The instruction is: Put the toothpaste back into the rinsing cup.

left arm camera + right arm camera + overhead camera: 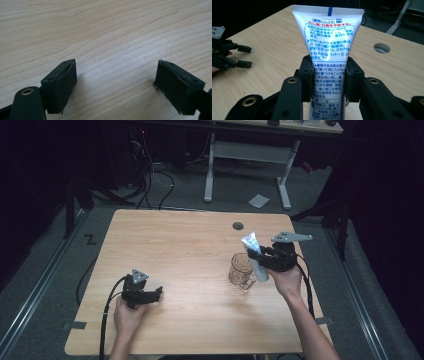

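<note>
Holding a tube of toothpaste (328, 47) is what the right gripper (328, 80) is doing here, jaws clamped on both sides of the tube around its middle. In the right gripper view the tube stands up between the two black jaws, flat crimped end on top, with blue and red print on a white body. From the high view the same tube (254, 255) is tilted, crimped end up and leaning toward the far left, lower end pointing down near the person's right hand (287, 281). The right gripper (270, 260) sits over the right side of the table (180, 245).

Just to the left of the tube there's a clear glass mug (241, 270) standing upright on the wood. The tube's lower part is right beside the mug's rim, but I can't tell if they're actually touching.

The left gripper (159, 292) is near the front left of the table, held in the left hand (127, 317), jaws spread wide with nothing between them. In the left gripper view the gripper (116, 82) points down at bare wood grain. The left gripper (243, 56) also shows off to the side in the right gripper view, well apart from the tube.

There's a small round hole (238, 225) in the tabletop toward the far edge.
</note>
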Demonstrator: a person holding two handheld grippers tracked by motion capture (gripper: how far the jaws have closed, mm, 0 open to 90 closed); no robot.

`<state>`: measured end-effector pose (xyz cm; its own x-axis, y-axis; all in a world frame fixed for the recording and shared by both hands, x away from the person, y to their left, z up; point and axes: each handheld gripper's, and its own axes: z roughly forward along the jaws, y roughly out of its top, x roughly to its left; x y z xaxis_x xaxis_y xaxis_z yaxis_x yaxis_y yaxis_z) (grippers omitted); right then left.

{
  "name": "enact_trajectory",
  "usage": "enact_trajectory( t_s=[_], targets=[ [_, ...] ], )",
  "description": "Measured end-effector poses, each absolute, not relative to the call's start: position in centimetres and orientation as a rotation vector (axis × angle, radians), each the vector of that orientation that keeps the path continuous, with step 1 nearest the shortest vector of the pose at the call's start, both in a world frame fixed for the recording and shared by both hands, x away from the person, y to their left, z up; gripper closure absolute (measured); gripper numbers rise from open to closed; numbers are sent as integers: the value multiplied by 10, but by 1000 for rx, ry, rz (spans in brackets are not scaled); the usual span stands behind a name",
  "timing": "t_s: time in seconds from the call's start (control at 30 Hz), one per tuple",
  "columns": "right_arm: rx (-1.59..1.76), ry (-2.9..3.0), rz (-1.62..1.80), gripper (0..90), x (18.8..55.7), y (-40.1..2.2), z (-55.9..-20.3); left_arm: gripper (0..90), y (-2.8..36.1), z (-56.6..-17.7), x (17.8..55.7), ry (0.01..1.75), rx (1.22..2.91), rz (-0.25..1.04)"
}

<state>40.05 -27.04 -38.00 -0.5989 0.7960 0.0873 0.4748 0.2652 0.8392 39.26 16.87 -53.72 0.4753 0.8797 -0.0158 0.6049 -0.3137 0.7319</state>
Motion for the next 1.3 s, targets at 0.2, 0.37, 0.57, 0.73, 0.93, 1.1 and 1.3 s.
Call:
enact_trajectory(
  t_s=[0.2, 0.37, 0.57, 0.73, 0.93, 1.1, 1.3],
  targets=[
    [1147, 2179, 1279, 654, 410, -264, -379, 181, 169, -537, 393, 1225, 2040, 515],
    [1142, 2178, 1283, 655, 417, -260, -379, 180, 169, -537, 393, 1225, 2039, 515],
    [1132, 2174, 1287, 654, 425, -255, -376, 181, 169, -537, 393, 1226, 2038, 515],
    [1138, 2172, 1298, 654, 430, -252, -377, 181, 169, -537, 393, 1226, 2038, 515],
    [1152, 2175, 1286, 653, 439, -248, -380, 181, 169, -537, 393, 1226, 2038, 515],
    [1152, 2176, 1283, 652, 444, -246, -382, 180, 169, -537, 393, 1226, 2038, 515],
    [1168, 2185, 1265, 651, 452, -243, -388, 181, 169, -537, 393, 1226, 2037, 515]
  ],
)
